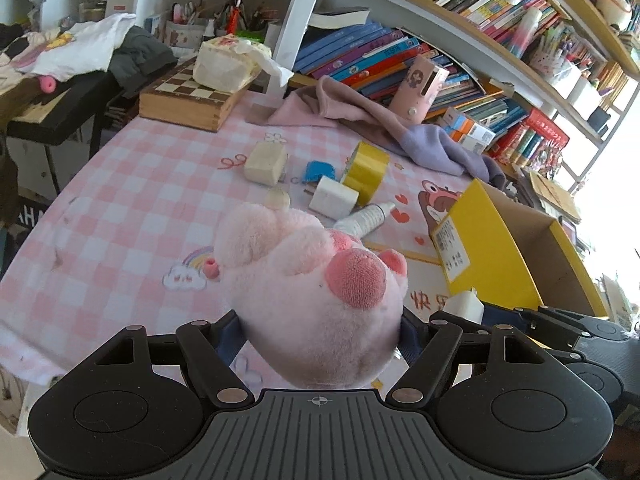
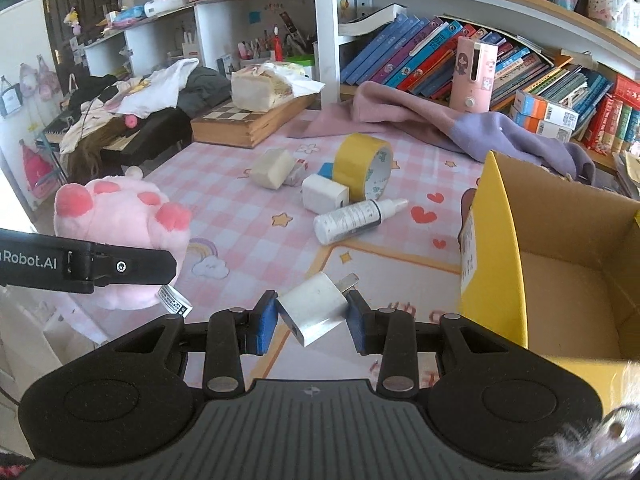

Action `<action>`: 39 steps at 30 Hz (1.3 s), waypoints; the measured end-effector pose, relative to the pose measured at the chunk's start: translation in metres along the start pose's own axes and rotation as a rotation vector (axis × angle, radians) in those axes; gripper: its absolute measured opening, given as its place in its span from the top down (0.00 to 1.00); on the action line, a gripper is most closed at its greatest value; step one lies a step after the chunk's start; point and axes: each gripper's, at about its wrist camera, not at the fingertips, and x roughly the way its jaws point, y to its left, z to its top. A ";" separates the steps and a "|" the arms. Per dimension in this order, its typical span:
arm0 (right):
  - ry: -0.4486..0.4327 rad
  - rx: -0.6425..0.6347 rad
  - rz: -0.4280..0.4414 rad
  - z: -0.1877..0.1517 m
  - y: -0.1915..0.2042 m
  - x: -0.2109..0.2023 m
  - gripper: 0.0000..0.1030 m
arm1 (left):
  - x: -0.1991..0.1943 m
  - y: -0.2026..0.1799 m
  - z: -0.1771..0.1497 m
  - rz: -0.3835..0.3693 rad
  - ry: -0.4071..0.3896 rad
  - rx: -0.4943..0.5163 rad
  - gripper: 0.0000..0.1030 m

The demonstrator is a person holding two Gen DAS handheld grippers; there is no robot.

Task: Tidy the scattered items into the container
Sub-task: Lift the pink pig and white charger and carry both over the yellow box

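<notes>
My left gripper is shut on a pink plush paw toy, held above the checked tablecloth; the right wrist view shows the same toy at the left. My right gripper is shut on a white charger plug, its prongs pointing up and right, just left of the open yellow cardboard box. In the left wrist view that box stands at the right. On the cloth lie a yellow tape roll, a white spray bottle, a white adapter and a cream block.
A wooden chess box with a tissue pack on it stands at the back. A pink and purple cloth lies before the bookshelf. A pink dispenser stands upright. A small blue item sits by the tape.
</notes>
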 end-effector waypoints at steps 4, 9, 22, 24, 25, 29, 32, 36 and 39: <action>-0.015 0.003 -0.015 -0.015 0.006 -0.020 0.66 | -0.017 -0.003 -0.018 -0.015 -0.005 0.007 0.28; -0.035 0.008 -0.036 -0.038 0.015 -0.051 0.66 | -0.045 -0.009 -0.044 -0.042 -0.030 -0.003 0.28; -0.056 0.073 -0.136 -0.090 0.021 -0.120 0.66 | -0.078 -0.030 -0.087 -0.120 -0.001 0.033 0.28; -0.052 0.083 -0.156 -0.096 0.020 -0.128 0.66 | -0.079 -0.036 -0.092 -0.142 0.009 0.044 0.28; -0.050 0.090 -0.166 -0.099 0.020 -0.131 0.66 | -0.079 -0.039 -0.094 -0.156 0.016 0.049 0.28; -0.044 0.116 -0.202 -0.108 0.016 -0.143 0.66 | -0.080 -0.048 -0.101 -0.194 0.026 0.071 0.28; -0.039 0.122 -0.221 -0.115 0.015 -0.151 0.66 | -0.079 -0.055 -0.104 -0.221 0.040 0.084 0.28; -0.042 0.145 -0.254 -0.124 0.012 -0.161 0.66 | -0.077 -0.066 -0.108 -0.256 0.061 0.124 0.28; -0.040 0.177 -0.283 -0.130 0.005 -0.167 0.66 | -0.074 -0.074 -0.111 -0.279 0.073 0.143 0.28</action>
